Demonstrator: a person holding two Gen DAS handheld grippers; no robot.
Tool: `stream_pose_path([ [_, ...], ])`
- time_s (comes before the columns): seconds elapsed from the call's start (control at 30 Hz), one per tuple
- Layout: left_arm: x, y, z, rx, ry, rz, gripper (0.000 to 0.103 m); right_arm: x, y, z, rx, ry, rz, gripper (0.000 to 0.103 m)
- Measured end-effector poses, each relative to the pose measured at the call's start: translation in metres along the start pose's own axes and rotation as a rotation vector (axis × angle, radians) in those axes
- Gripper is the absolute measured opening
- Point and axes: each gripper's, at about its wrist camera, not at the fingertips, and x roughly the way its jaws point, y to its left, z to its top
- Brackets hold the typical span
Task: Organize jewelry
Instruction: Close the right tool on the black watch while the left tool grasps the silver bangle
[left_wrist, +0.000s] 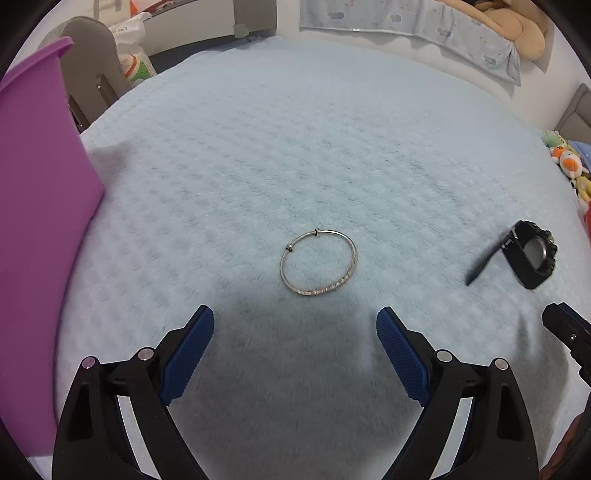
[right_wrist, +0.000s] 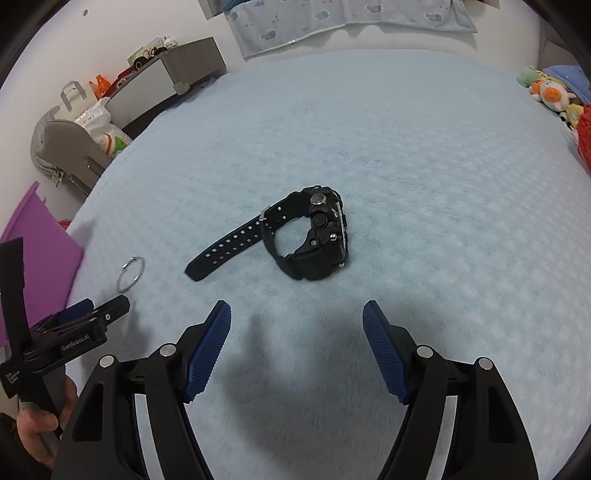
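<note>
Pale blue fluffy blanket (left_wrist: 332, 147) spread over a bed, carrying everything. Thin silver metal bangle (left_wrist: 318, 262), round with two small beads on its upper arc, lying flat near the middle of the blanket, just ahead of the left gripper (left_wrist: 295, 317) and roughly centred on the gap between its blue ribbed fingers (left_wrist: 192, 350). Those fingers spread wide, empty, hovering above the blanket, touching nothing; dark shadow on the fleece beneath them. Chunky black rubber wristwatch (right_wrist: 314, 232) resting on its side towards the right of the bangle, well apart from it, case upright with the dial facing right in the right wrist view, strap looped and buckled, long perforated tail stretched flat towards the left. Right gripper (right_wrist: 297, 314) poised just short of the watch, fingers parted wide as well, nothing between them, no contact with watch or strap. Purple plastic box (left_wrist: 40, 206) standing at the left edge of the bed, its flat wall close beside the left gripper. From the right wrist view, bangle seen small and edge-on at far left, near the box, with the left gripper's black frame and a hand (right_wrist: 37, 424) on its handle in the lower left corner. Soft toys (right_wrist: 550, 92) heaped at the bed's far right edge; grey chair (right_wrist: 66, 147) beyond the far left corner.
</note>
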Motion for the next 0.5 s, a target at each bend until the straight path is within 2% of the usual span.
stream_pose_path([
  [0.23, 0.016, -0.002, 0.005, 0.016, -0.020, 0.004, 0.090, 0.024, -0.007, 0.005, -0.008, 0.008, -0.015, 0.071],
  [0.5, 0.029, -0.006, 0.013, 0.020, -0.052, 0.011, 0.096, 0.037, -0.005, 0.009, -0.050, -0.016, -0.049, 0.073],
])
